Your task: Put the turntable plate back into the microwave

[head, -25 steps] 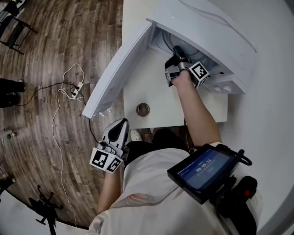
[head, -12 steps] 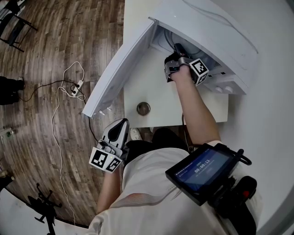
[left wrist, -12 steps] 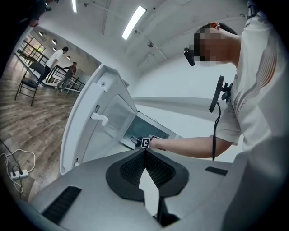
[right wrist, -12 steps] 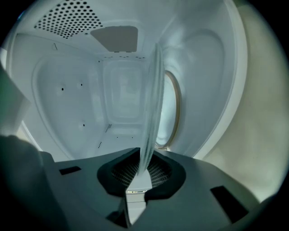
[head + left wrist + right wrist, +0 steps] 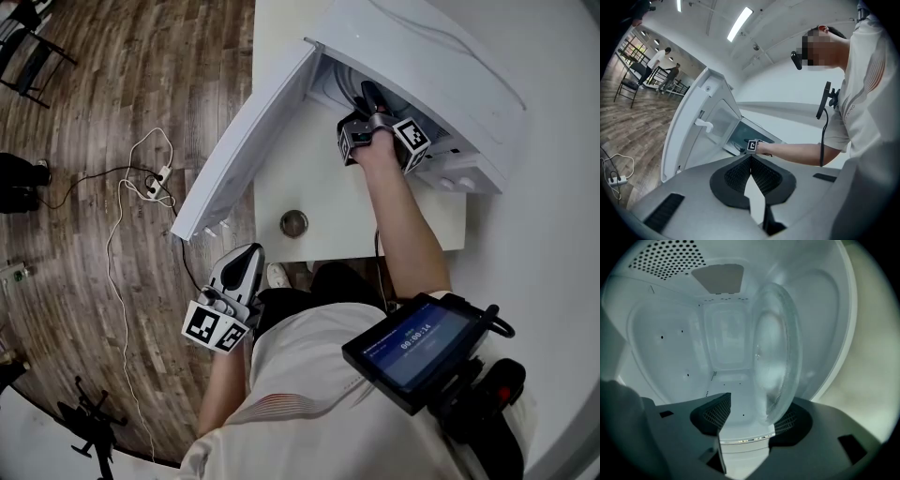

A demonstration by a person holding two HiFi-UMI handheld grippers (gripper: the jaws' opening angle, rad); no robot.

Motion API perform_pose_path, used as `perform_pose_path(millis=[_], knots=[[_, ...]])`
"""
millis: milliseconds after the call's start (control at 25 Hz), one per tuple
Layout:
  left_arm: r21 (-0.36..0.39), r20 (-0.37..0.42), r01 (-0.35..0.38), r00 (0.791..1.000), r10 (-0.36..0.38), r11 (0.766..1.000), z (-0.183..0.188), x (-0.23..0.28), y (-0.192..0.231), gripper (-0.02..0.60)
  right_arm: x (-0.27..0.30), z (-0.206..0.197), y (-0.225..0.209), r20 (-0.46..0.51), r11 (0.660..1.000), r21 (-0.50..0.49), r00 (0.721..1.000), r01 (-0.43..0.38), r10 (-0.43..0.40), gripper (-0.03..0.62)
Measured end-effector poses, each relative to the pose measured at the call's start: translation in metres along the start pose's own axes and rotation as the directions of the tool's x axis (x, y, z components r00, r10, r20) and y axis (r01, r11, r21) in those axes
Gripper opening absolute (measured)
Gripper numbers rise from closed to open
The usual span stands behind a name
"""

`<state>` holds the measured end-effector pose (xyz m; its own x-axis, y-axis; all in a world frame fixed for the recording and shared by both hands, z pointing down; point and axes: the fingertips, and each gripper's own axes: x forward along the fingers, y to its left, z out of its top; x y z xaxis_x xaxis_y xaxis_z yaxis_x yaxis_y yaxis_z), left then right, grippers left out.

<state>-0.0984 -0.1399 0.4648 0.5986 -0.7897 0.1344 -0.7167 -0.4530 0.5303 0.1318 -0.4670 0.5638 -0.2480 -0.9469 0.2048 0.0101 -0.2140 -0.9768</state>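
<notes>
You are holding your left tongs (image 5: 751,158) pressed together, empty, by your waist. Beyond the white surface (image 5: 319,187), your right tongs (image 5: 752,411) have just been opening and are standing spread, with the clear round glass turntable plate (image 5: 773,352) between them inside the white microwave (image 5: 422,66).

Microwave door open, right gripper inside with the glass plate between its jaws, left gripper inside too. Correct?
No: the left gripper is outside the microwave, low by the person's waist, as the head view shows. The rest holds: door open, right gripper inside, glass plate between its jaws, which have just been opening.
</notes>
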Motion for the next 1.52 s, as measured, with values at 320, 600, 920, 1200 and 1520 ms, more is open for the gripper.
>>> perform_pose_path(millis=[320, 600, 920, 1200, 1520], knots=[[-0.008, 0.008, 0.026, 1.0, -0.026, 1.0, 0.001, 0.0, -0.001, 0.009, -0.004, -0.011, 0.006, -0.072, 1.0, -0.01, 0.997, -0.017, 0.016, 0.308], [-0.009, 0.008, 0.038, 0.999, -0.038, 0.999, 0.0, -0.002, -0.003, 0.009, -0.002, -0.021, 0.005, -0.148, 1.0, 0.009, 0.989, -0.018, 0.019, 0.33], [-0.016, 0.01, 0.039, 0.999, -0.039, 0.999, -0.001, -0.002, -0.001, 0.009, -0.004, -0.041, 0.003, -0.261, 0.999, 0.03, 0.965, -0.018, 0.025, 0.33], [-0.019, 0.008, 0.044, 0.999, -0.044, 0.999, -0.002, -0.001, -0.001, 0.009, -0.008, -0.053, -0.006, -0.329, 1.0, -0.007, 0.944, -0.006, 0.003, 0.33], [-0.02, 0.006, 0.049, 0.999, -0.049, 0.999, -0.002, -0.001, -0.002, 0.009, -0.011, -0.055, -0.011, -0.337, 0.998, -0.055, 0.941, -0.006, -0.013, 0.33]])
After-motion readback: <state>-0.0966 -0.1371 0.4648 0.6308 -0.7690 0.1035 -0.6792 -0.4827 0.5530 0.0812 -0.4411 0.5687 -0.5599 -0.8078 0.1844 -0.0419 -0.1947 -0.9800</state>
